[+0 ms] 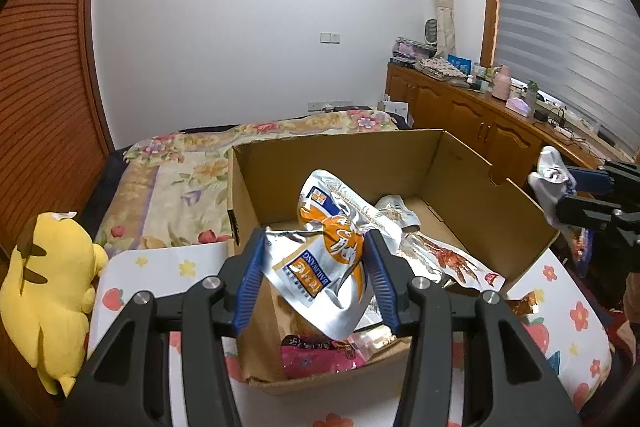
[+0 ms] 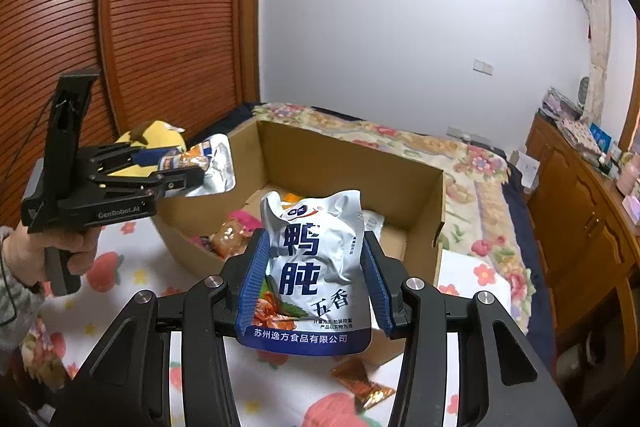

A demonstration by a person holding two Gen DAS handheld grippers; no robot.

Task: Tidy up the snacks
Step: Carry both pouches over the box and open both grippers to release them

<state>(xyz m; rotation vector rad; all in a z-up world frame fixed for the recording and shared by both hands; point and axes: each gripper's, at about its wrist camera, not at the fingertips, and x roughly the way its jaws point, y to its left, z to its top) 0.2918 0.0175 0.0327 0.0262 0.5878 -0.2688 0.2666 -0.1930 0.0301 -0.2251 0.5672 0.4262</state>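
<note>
My left gripper (image 1: 316,247) is shut on a silver and orange snack pouch (image 1: 320,267) and holds it over the near end of an open cardboard box (image 1: 496,203). The same gripper (image 2: 192,167) and its pouch (image 2: 218,167) show at the left of the right wrist view. My right gripper (image 2: 314,247) is shut on a silver and blue snack pouch (image 2: 316,267), held above the box (image 2: 344,147) near its front edge. It also shows at the right edge of the left wrist view (image 1: 560,187). Several snack packs (image 1: 452,259) lie inside the box.
The box stands on a white cloth with flower and strawberry prints (image 2: 132,267). A small orange wrapper (image 2: 360,379) lies on the cloth. A yellow plush toy (image 1: 52,291) sits at the left. A bed with a floral cover (image 1: 180,179) is behind. Wooden cabinets (image 1: 480,119) run along the right.
</note>
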